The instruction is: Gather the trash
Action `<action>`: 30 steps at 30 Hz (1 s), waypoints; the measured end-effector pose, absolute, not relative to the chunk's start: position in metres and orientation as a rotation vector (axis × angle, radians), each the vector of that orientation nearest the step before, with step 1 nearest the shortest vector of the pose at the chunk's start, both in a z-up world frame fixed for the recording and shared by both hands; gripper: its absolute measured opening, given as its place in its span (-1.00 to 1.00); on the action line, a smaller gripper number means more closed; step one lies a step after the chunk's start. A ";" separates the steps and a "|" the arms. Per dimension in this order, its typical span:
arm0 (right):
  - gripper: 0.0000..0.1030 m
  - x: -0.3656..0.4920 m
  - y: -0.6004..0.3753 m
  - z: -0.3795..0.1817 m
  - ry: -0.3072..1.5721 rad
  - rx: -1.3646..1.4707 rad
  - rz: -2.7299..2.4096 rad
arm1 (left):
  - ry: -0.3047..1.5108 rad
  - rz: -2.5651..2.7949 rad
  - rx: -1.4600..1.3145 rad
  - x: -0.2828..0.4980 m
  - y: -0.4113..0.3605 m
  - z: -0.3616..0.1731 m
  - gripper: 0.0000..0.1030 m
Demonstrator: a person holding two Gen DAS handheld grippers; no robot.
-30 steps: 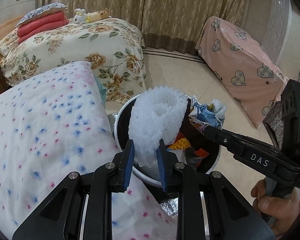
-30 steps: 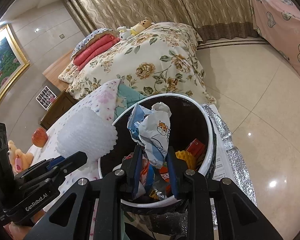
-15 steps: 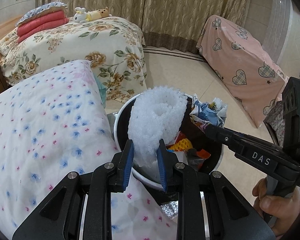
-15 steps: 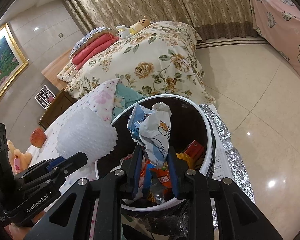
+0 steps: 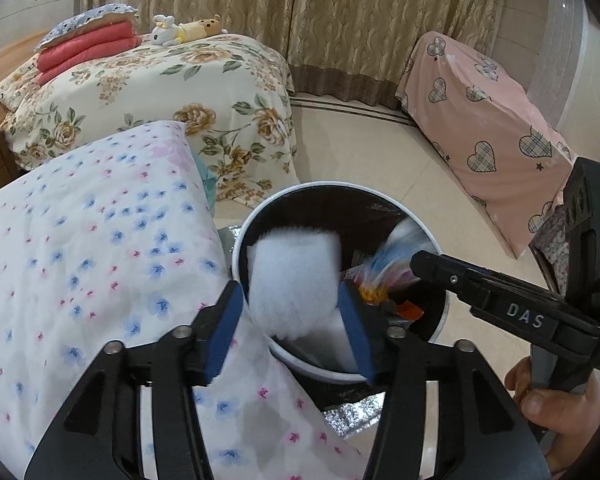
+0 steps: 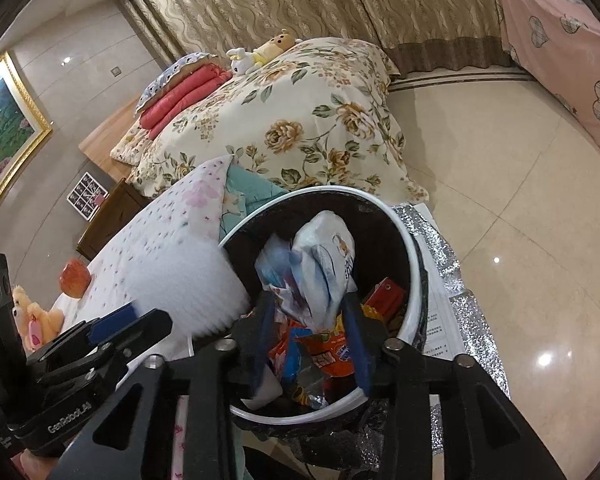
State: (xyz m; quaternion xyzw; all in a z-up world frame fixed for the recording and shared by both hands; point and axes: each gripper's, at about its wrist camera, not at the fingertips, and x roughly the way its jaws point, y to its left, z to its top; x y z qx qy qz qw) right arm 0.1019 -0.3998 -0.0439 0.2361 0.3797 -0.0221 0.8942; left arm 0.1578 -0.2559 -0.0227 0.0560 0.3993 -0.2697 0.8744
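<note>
Left wrist view: left tongs [image 5: 290, 326] are spreading, dropping foam [image 5: 294, 280]; right tongs [image 6: 310, 344] releasing wrapper [image 6: 324, 264] — both should be clearing the bin [image 5: 384, 196] rim.

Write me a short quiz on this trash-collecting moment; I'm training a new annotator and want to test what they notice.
1. True or false: the left hand-held gripper is clamped tight on the white foam roll.
2. What lies between the fingers of the right hand-held gripper?
A. an apple
B. a crumpled white and blue wrapper
C. a plush toy
3. Fill in: both pieces of trash are over the round ___ with the white rim.

Key
1. False. Its jaws have just been opening, and the blurred foam roll is between them, over the bin.
2. B, the crumpled wrapper; these jaws have just been opening too.
3. bin
</note>
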 end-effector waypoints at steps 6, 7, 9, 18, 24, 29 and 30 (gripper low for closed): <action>0.11 0.090 -0.397 -0.036 0.758 0.504 -0.047 | 0.836 -0.544 0.082 0.153 -0.237 -0.020 0.03; 0.19 0.090 -0.397 -0.034 0.754 0.507 -0.047 | 0.838 -0.539 0.069 0.152 -0.232 -0.019 0.03; 0.33 0.085 -0.394 -0.032 0.741 0.517 -0.043 | 0.836 -0.536 0.042 0.148 -0.224 -0.017 0.03; 0.53 0.074 -0.365 -0.015 0.701 0.510 -0.002 | 0.801 -0.507 -0.033 0.128 -0.184 -0.005 0.08; 0.67 0.061 -0.340 -0.005 0.658 0.491 0.031 | 0.779 -0.449 -0.084 0.113 -0.147 -0.004 0.13; 0.71 0.056 -0.313 -0.004 0.644 0.444 0.053 | 0.759 -0.384 -0.087 0.095 -0.119 -0.007 0.19; 0.72 0.055 -0.309 -0.004 0.641 0.436 0.055 | 0.754 -0.375 -0.094 0.092 -0.114 -0.007 0.20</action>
